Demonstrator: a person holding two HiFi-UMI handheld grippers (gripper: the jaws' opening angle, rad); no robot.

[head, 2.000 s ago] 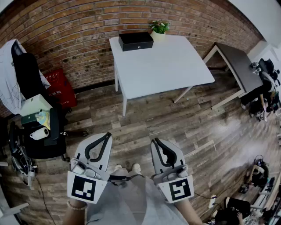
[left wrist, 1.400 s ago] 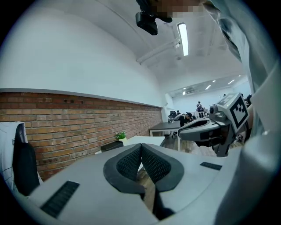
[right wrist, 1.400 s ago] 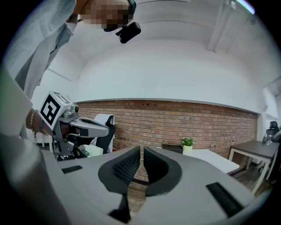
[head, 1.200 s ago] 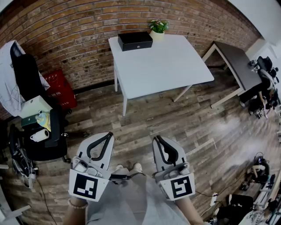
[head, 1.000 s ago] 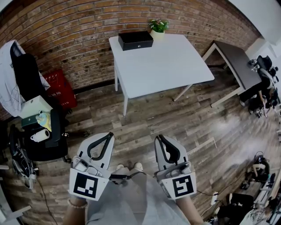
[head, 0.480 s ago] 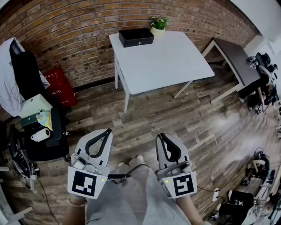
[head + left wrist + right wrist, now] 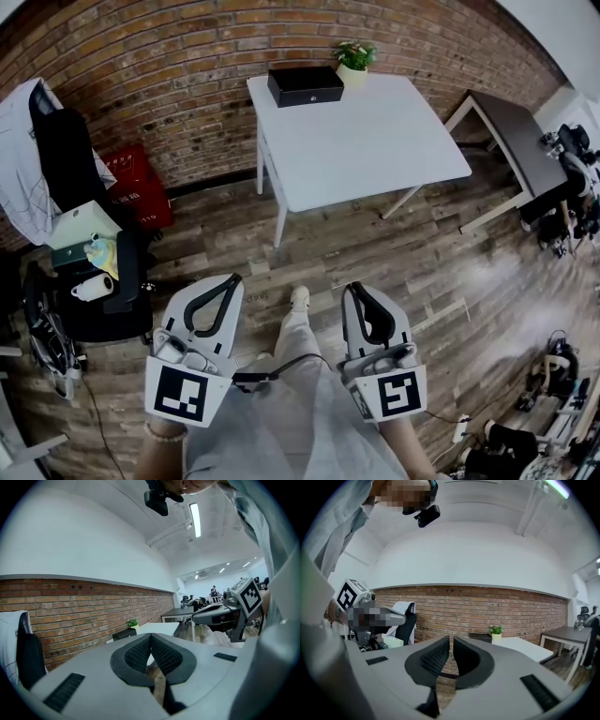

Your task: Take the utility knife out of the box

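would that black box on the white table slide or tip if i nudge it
Likely slides, not tips: the black box is low, wide and flat on the smooth white table. It looks rigid, so it shouldn't flex. It sits by the far edge beside a potted plant, so a sideways push could bump that.

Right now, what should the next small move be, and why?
Probably a step toward the white table: the black box sits at its far edge by the plant, well beyond the left hand-held gripper and right hand-held gripper, both empty.
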